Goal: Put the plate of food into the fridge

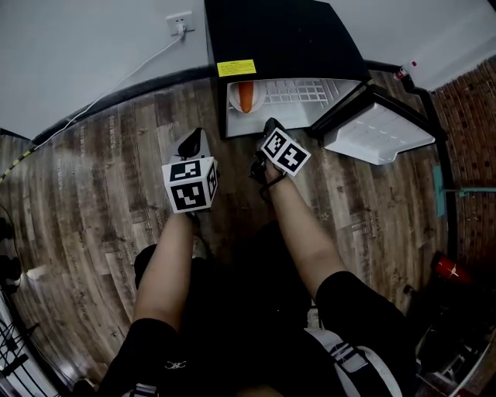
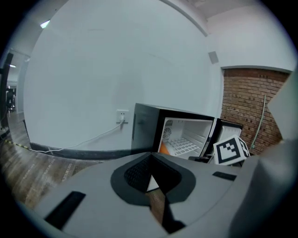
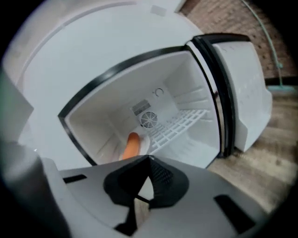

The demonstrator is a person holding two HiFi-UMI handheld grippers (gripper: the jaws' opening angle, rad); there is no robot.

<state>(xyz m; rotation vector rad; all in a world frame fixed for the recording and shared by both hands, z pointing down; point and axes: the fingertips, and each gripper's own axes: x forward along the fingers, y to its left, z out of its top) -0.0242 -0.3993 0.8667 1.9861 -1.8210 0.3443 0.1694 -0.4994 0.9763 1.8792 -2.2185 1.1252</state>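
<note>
plate (image 1: 234, 101) half hidden under fridge (image 1: 279, 39) top | left gripper (image 2: 152, 160) closed, empty | right gripper (image 3: 149, 160) closed, empty

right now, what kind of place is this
Probably a plain indoor room, not a fitted kitchen: a small open fridge stands on a wood-plank floor against a bare white wall with a socket, and a brick wall runs alongside.

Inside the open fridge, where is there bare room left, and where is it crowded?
The white wire shelf is bare from the white plate of orange food across to the wall by the open door. Only the end away from the door is taken.
</note>
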